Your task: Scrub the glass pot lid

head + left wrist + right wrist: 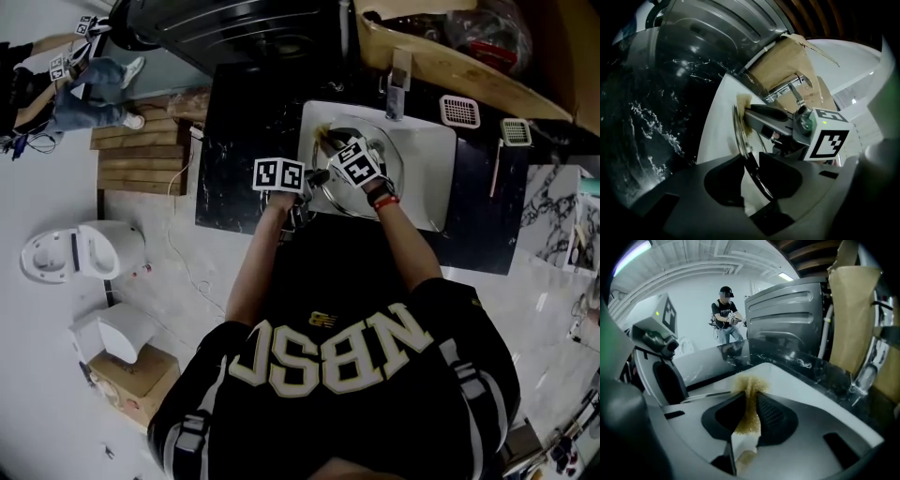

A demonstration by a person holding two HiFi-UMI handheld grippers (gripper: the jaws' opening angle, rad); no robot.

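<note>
The glass pot lid [392, 161] stands on its edge in the white sink [427, 178]. In the left gripper view its metal rim [740, 136] runs down between the jaws of my left gripper [751, 173], which is shut on it at the near left edge [314, 178]. My right gripper [751, 416] is shut on a yellow-brown sponge [749, 385]. In the head view that gripper [330, 142] reaches over the lid from the right, with the sponge [324, 138] at the lid's far left rim. The left gripper view shows the sponge [743, 101] against the rim's top.
A faucet [398, 80] stands behind the sink, with two drain strainers [459, 111] to its right. Black marbled counter [244, 131] surrounds the basin. A wooden pallet [141, 155] and a white appliance [80, 253] sit on the floor at left. A person [724, 315] stands far off.
</note>
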